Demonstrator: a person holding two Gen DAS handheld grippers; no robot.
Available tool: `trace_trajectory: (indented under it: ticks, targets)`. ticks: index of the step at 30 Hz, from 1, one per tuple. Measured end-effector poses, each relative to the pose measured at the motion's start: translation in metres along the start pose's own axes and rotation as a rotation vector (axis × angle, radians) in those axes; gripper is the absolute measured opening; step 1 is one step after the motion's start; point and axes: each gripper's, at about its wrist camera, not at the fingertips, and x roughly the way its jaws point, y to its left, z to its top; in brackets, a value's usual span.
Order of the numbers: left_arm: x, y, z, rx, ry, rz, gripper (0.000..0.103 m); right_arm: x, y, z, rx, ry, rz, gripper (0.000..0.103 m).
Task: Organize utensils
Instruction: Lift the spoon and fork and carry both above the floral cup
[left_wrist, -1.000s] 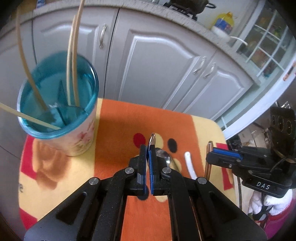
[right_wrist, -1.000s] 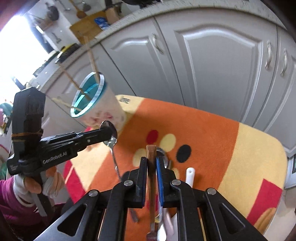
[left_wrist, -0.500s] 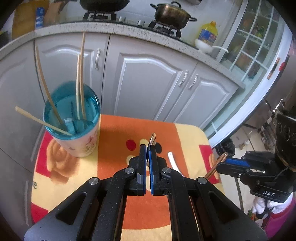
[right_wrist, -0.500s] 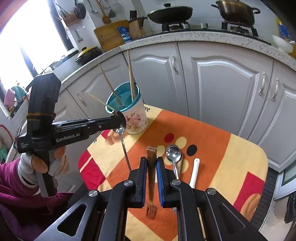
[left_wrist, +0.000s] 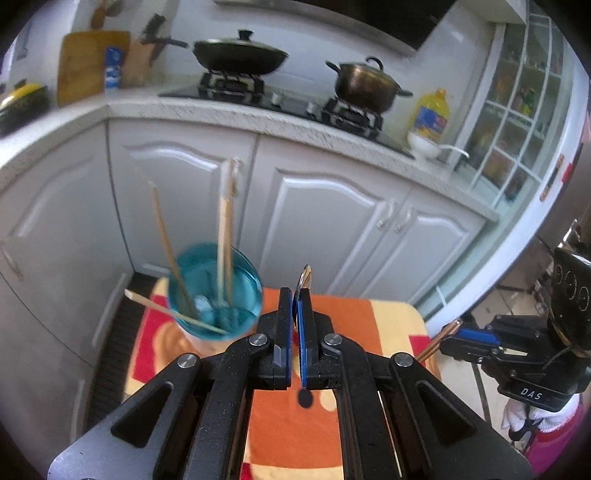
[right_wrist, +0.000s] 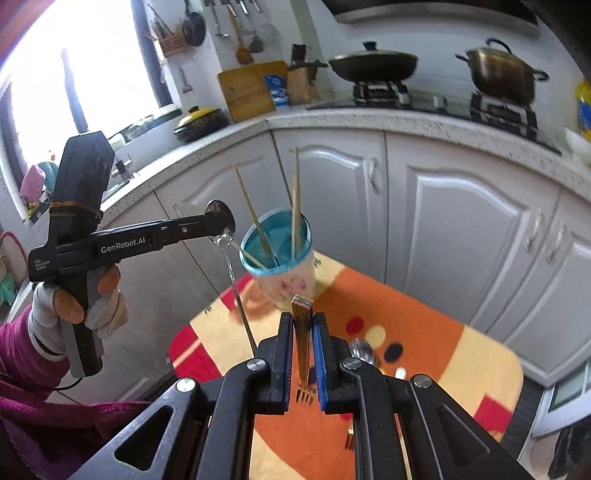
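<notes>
A blue-rimmed floral cup (left_wrist: 214, 291) (right_wrist: 282, 258) with several wooden chopsticks (left_wrist: 223, 236) stands at the far left of an orange and yellow mat (right_wrist: 424, 332). My left gripper (left_wrist: 295, 306) (right_wrist: 218, 225) is shut on a metal spoon (right_wrist: 231, 258), held high left of the cup, bowl up, handle hanging down. My right gripper (right_wrist: 303, 332) (left_wrist: 456, 334) is shut on a bronze fork (right_wrist: 303, 347), tines down, above the mat. A second spoon (right_wrist: 362, 349) and a white utensil (right_wrist: 399, 371) lie on the mat.
White cabinet doors (left_wrist: 332, 221) stand behind the small table. A stone counter (right_wrist: 406, 118) above carries a wok, a pot, a cutting board and an oil bottle (left_wrist: 430, 118). Another fork's tines (right_wrist: 350, 439) show on the mat's near edge.
Both grippers have risen well above the mat with their utensils; the cup and mat look smaller. The left gripper's spoon now hangs level with the cup's rim.
</notes>
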Motion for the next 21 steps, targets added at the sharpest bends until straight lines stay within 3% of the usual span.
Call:
trace_trajectory:
  ticks: [11, 21]
  targets:
    - [-0.023, 0.045, 0.052, -0.009, -0.116, 0.148, 0.001, 0.008, 0.032, 0.082, -0.115, -0.05, 0.029, 0.01]
    - [-0.005, 0.077, 0.077, -0.012, -0.169, 0.305, 0.001, 0.037, 0.039, 0.147, -0.135, -0.09, 0.002, 0.01]
